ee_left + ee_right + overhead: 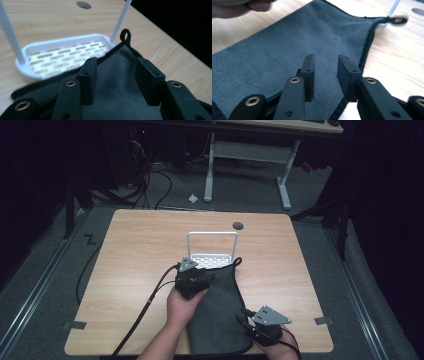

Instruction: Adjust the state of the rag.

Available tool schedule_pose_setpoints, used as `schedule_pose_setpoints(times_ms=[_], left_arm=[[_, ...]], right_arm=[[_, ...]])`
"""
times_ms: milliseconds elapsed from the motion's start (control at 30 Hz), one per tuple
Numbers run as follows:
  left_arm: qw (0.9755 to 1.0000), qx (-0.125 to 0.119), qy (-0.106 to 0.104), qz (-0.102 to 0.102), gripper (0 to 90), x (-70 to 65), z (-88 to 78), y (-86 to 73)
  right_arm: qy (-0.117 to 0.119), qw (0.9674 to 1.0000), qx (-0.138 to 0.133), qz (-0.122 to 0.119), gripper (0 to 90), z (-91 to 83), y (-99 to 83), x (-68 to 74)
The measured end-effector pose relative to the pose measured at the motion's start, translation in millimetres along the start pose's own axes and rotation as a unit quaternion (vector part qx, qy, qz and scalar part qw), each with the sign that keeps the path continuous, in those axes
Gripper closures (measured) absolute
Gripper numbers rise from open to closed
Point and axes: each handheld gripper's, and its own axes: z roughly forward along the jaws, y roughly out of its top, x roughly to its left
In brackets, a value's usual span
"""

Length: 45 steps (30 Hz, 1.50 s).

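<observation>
A dark grey cloth point(220, 305) with black edging lies flat on the wooden table point(140, 245). Its hanging loop point(125, 36) points at a white slotted rack point(212, 259) with a tall hoop handle. The cloth's far edge overlaps the rack's near rim point(65, 53). My left gripper point(200, 272) hovers over the cloth's far left part, jaws apart with only cloth point(117, 82) below them. My right gripper point(244, 315) sits low at the cloth's near right edge. In the right gripper view its jaws point(327, 58) stand apart above the cloth point(287, 50), pinching nothing.
A round cable hole point(238, 225) sits in the table behind the rack. Black cables trail off the table's near left side. Another desk's white legs point(250, 150) stand on the floor beyond. A hand point(242, 6) shows at the top left of the right gripper view.
</observation>
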Motion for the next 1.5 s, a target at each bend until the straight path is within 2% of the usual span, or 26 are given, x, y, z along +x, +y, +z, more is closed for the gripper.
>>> schedule_pose_setpoints(times_ms=[233, 333, 433, 533, 600, 700, 833, 933, 1133, 1233, 1333, 1400, 1433, 1500], left_arm=[[0.9985, 0.052, -0.003, 0.016, 64.4, 3.6, -30.2, -48.8], [0.9976, 0.066, -0.004, 0.018, 67.4, 4.2, -39.3, -62.2], [0.9975, 0.068, -0.004, 0.018, 71.0, 6.0, -42.5, -64.8], [0.9979, 0.063, -0.013, 0.002, 76.9, 9.0, -38.5, -59.5], [0.9975, 0.069, -0.012, 0.009, 77.4, 8.5, -30.9, -57.1], [0.9957, 0.092, -0.006, 0.015, 77.4, 10.4, -19.9, -57.5], [0.9949, 0.095, -0.008, 0.033, 78.0, 11.8, -21.0, -59.6], [0.9943, 0.099, -0.011, 0.037, 78.0, 13.2, -26.9, -62.3], [0.9916, 0.113, -0.013, 0.063, 77.9, 11.7, -43.2, -69.7], [0.9906, 0.115, -0.015, 0.073, 77.5, 8.9, -54.0, -76.6], [0.9925, 0.101, -0.027, 0.063, 76.7, 5.9, -64.1, -88.0], [0.9911, 0.109, -0.029, 0.071, 75.3, 4.6, -65.7, -86.9], [0.9912, 0.111, -0.031, 0.064, 74.4, 5.7, -66.5, -85.5], [0.9923, 0.107, -0.032, 0.054, 72.8, 8.0, -67.4, -85.2]], right_arm=[[0.006, 0.9999, 0.016, 0.003, 78.6, 9.9, -4.0, -4.7], [0.013, 0.9996, 0.024, 0.005, 82.1, 15.7, -4.5, -5.9], [0.016, 0.9994, 0.030, 0.005, 84.2, 23.8, -1.3, -8.6], [0.005, 0.9993, 0.036, 0.011, 87.1, 37.5, 8.2, -17.7], [-0.006, 0.9990, 0.044, 0.011, 87.8, 50.2, 14.8, -25.3], [-0.020, 0.9974, 0.066, 0.020, 87.8, 72.3, 22.0, -38.2], [-0.026, 0.9948, 0.095, 0.026, 86.6, 92.6, 22.5, -46.9], [-0.019, 0.9948, 0.097, 0.026, 85.4, 90.6, 21.8, -42.3], [0.004, 0.9957, 0.092, 0.010, 82.7, 77.4, 14.5, -22.3], [0.021, 0.9960, 0.084, 0.023, 81.5, 70.1, 8.3, -13.0], [0.035, 0.9953, 0.079, 0.044, 79.8, 63.2, 3.2, -7.4], [0.031, 0.9957, 0.079, 0.036, 77.7, 61.6, 3.5, -2.9], [0.029, 0.9962, 0.078, 0.028, 76.5, 61.6, 4.1, -1.8], [0.025, 0.9969, 0.070, 0.027, 74.5, 60.5, 5.6, -1.6]])
